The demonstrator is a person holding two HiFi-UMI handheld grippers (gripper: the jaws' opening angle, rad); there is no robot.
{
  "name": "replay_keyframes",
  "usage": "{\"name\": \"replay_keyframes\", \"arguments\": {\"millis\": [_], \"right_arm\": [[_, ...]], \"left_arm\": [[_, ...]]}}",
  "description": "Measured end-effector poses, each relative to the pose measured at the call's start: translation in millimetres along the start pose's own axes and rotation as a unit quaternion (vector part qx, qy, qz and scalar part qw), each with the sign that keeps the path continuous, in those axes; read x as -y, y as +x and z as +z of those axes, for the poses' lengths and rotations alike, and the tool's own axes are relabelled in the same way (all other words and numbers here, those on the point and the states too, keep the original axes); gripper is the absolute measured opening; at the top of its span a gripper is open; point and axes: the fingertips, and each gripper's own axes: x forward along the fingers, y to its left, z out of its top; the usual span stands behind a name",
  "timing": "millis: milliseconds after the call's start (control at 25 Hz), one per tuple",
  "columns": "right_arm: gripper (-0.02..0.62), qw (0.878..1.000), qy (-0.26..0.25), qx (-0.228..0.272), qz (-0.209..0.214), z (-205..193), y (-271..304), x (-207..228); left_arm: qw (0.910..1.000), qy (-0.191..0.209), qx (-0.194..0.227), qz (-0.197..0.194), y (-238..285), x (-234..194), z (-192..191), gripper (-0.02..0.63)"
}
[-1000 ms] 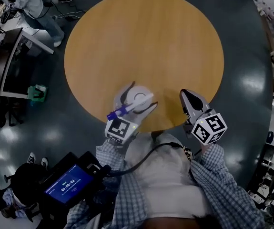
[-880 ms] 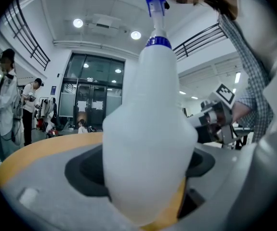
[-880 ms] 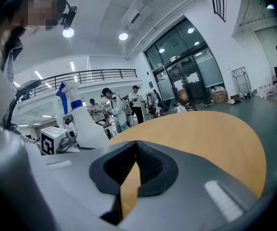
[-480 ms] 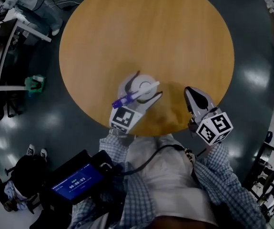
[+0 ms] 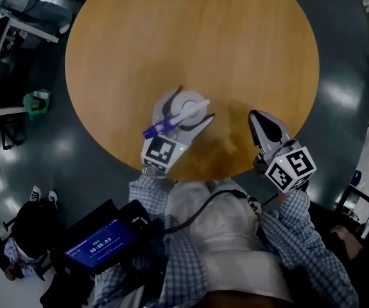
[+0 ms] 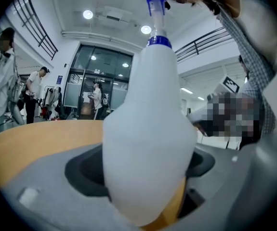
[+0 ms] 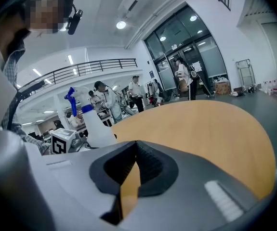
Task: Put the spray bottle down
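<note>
Round and wooden, the desk spreads wide ahead of both tongs, its curved near edge just in front of the person and dark floor all around it. Left tongs are clamped on the white spray bottle, which stands upright between the jaws, blue nozzle on top, over the desk's near part; whether its base touches the wood cannot be told. Right tongs sit near the desk's near-right edge, well apart from the bottle, jaws closed together and holding nothing. Compared with a second ago, the bottle is a little further in from the near edge, while the right tongs have barely shifted.
</note>
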Motion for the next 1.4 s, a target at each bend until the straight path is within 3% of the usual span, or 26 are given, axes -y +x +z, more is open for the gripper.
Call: {"name": "replay_keyframes", "arguments": {"millis": [160, 320, 480, 1400], "right_arm": [[0.003, 1.000, 0.001, -0.006, 0.000, -3.3, 0.1, -0.3], [0.003, 1.000, 0.003, -0.010, 0.001, -3.5, 2.7, 0.3], [0.003, 1.000, 0.003, -0.014, 0.005, -3.2, 5.0, -0.6], [0.003, 1.000, -0.009, -0.023, 0.014, -5.7, 13.9, -8.5]], "left_arm": [[1.0000, -0.001, 0.003, 0.001, -2.5, 0.5, -0.2, 0.437], [0.9995, -0.029, 0.011, 0.009, -8.0, -2.2, -26.5, 0.439], [0.9996, -0.019, 0.017, -0.009, -2.0, 3.8, 1.2, 0.440], [0.9972, -0.017, 0.070, -0.021, 9.5, -12.7, 9.1, 0.440]]}}
